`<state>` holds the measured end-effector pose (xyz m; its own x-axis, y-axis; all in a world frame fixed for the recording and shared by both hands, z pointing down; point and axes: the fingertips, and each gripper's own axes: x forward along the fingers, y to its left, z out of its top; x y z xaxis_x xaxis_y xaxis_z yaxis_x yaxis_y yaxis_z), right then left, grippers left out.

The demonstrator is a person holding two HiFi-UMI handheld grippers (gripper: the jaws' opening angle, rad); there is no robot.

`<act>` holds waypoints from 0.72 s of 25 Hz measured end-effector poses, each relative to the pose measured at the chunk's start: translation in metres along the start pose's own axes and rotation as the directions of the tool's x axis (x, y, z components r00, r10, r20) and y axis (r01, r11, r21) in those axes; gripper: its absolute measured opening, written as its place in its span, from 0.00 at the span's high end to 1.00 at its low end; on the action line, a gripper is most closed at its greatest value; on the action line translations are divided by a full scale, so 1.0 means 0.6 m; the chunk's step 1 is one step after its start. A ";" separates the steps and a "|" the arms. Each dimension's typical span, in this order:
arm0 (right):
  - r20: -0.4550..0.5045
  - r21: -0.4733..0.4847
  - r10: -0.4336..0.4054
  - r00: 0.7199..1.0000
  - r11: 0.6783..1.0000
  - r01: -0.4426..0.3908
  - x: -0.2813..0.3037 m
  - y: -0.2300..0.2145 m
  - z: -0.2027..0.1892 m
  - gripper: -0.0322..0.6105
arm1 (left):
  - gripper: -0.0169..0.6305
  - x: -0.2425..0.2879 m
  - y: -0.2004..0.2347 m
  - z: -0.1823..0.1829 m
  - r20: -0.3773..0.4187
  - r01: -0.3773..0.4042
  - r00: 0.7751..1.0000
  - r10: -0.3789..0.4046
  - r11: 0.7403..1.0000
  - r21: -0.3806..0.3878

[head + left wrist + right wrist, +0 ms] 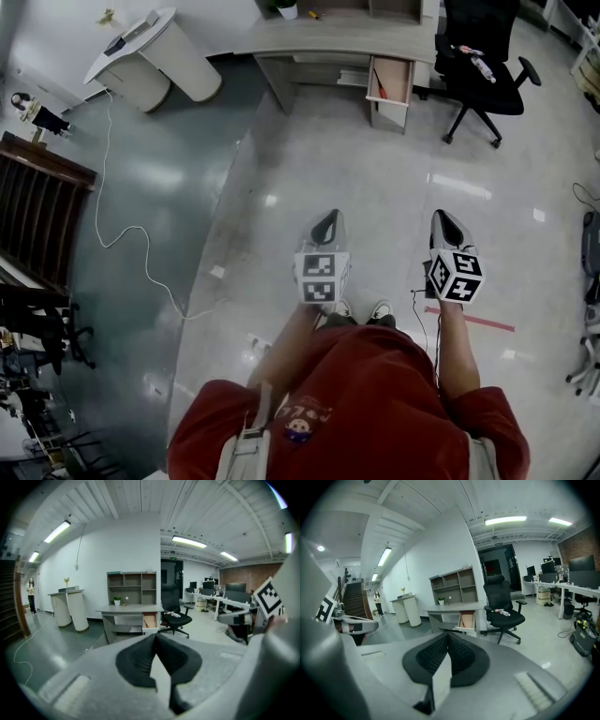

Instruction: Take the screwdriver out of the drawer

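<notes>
Across the floor stands a grey desk [319, 37] with one drawer [389, 82] pulled open; the same drawer [150, 620] [466, 619] appears in both gripper views. A thin reddish tool [378, 80] lies along the drawer's left side; it is too small to tell whether it is the screwdriver. My left gripper [328, 220] [155, 638] and right gripper [444, 220] [448, 635] are held side by side in front of my body, far from the desk. Both point toward it. Each has its black pads meeting at the tips, with nothing between them.
A black office chair [478, 66] with small items on its seat stands right of the drawer. A white rounded counter [150, 56] is at the far left, with a white cable [122, 234] trailing over the floor. Dark stairs [37, 216] lie left. A person [31, 595] stands far off.
</notes>
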<state>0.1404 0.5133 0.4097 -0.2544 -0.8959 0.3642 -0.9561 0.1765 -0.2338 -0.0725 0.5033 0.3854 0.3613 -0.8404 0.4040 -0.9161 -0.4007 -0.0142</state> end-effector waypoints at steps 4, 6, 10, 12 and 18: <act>0.001 0.013 0.017 1.000 1.000 -0.017 -0.001 -0.036 -0.005 0.95 | 0.97 0.015 -0.036 0.002 -0.001 -0.005 1.000 0.005 1.000 -0.006; 0.009 0.012 0.025 1.000 1.000 -0.025 -0.001 -0.046 -0.004 0.95 | 0.97 0.018 -0.046 0.002 0.000 -0.015 1.000 0.015 1.000 -0.003; 0.071 0.007 0.037 0.997 0.999 -0.038 -0.005 -0.050 0.013 0.84 | 0.97 0.021 -0.056 -0.004 -0.008 -0.025 1.000 0.025 1.000 -0.005; 0.089 -0.009 0.038 0.995 0.999 -0.037 -0.001 -0.052 0.020 0.61 | 0.97 0.022 -0.059 0.000 -0.003 -0.036 0.999 0.036 0.999 -0.001; 0.110 -0.019 0.038 0.993 0.999 -0.036 0.009 -0.057 0.030 0.55 | 0.97 0.024 -0.060 0.009 0.005 -0.059 0.998 0.059 0.998 -0.001</act>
<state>0.1743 0.4949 0.4035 -0.2730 -0.9280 0.2537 -0.9490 0.2165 -0.2292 -0.0337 0.5036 0.3870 0.3078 -0.8643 0.3977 -0.9358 -0.3504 -0.0374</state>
